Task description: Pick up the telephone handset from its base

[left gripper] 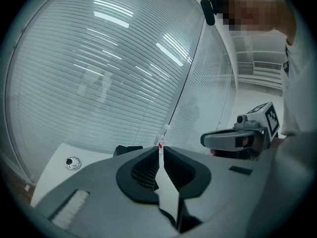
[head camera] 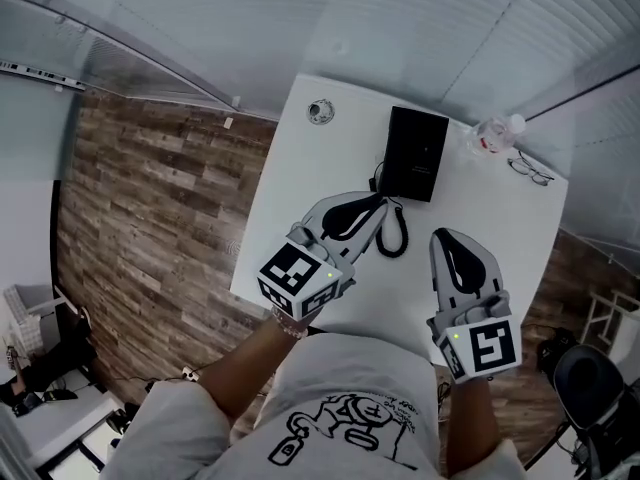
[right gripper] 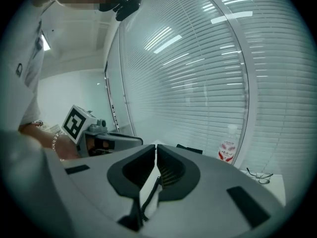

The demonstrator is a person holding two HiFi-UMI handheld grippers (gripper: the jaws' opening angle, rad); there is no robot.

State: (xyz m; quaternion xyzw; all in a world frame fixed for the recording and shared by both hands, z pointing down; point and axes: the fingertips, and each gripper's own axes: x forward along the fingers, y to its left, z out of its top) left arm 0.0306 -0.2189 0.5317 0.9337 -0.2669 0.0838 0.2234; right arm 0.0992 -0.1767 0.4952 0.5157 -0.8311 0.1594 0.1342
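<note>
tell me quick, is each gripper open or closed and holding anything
Left gripper: closed, holding nothing.
Right gripper: closed, holding nothing.

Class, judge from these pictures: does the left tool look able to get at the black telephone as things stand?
Probably yes. Nothing stands between the left tool and the telephone; only its coiled cord lies near the tool's tip. The jaws are together, so they would need to open first.
</note>
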